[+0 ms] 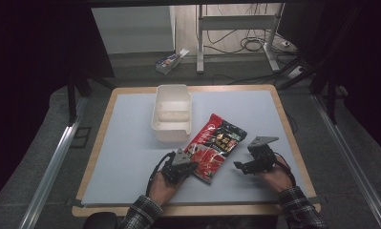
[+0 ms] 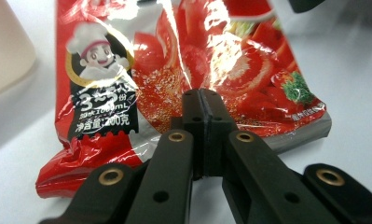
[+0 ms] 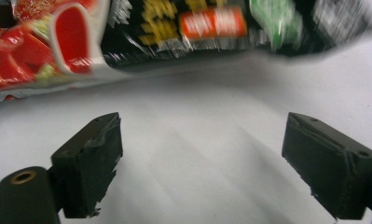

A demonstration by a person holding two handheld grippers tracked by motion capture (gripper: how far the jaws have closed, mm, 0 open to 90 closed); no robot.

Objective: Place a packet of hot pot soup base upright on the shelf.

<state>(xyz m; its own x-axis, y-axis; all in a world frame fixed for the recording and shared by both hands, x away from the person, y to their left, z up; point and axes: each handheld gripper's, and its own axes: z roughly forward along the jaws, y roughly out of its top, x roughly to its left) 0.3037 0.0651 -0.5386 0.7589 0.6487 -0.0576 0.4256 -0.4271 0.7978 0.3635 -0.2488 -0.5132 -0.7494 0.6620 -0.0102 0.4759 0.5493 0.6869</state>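
Between our left gripper's clenched jaws we pinch the near short edge of the red sauce packet; its long axis runs away from that grip toward the white tub. Our right gripper stands released just beside the packet's side, gripping nothing.

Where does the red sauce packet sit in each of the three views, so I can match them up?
High view: the red sauce packet lies mid-table, right of the white container, its near end at the left gripper.
Left gripper view: it covers the upper middle, the shut jaws meeting at its lower edge.
Right gripper view: along the top edge, beyond the right gripper, whose jaws stand open.
Shared landmark: the pale table mat.
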